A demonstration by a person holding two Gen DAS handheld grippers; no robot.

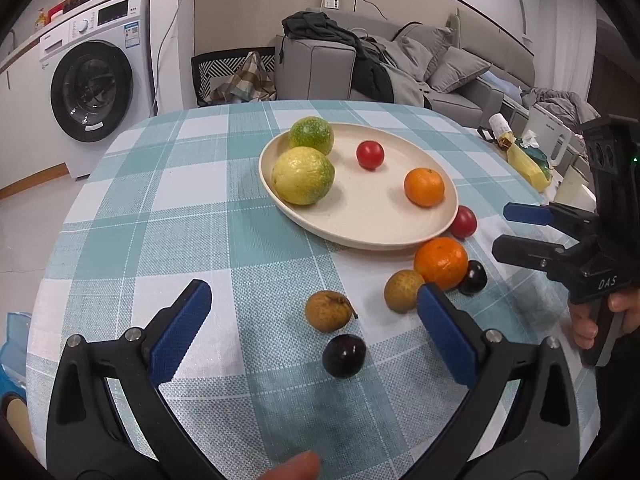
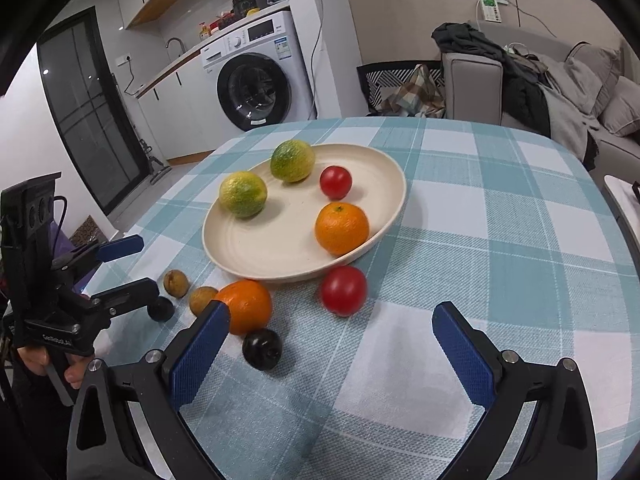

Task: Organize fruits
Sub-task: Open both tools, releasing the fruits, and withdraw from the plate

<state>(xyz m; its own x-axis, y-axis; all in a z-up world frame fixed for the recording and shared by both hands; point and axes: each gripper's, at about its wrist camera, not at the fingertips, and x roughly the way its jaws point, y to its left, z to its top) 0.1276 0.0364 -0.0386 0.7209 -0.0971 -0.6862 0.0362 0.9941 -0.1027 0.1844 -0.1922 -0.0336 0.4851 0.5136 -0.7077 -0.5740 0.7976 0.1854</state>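
With both your left gripper (image 1: 312, 332) and right gripper (image 2: 330, 354) spread wide and empty, take the loose tomato (image 2: 343, 290) beside the cream plate (image 2: 224, 248) gently across its middle, since it looks smooth, soft and easily bruised.

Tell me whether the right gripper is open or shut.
Open. The right gripper has its blue fingers spread wide apart over the checked tablecloth, holding nothing.
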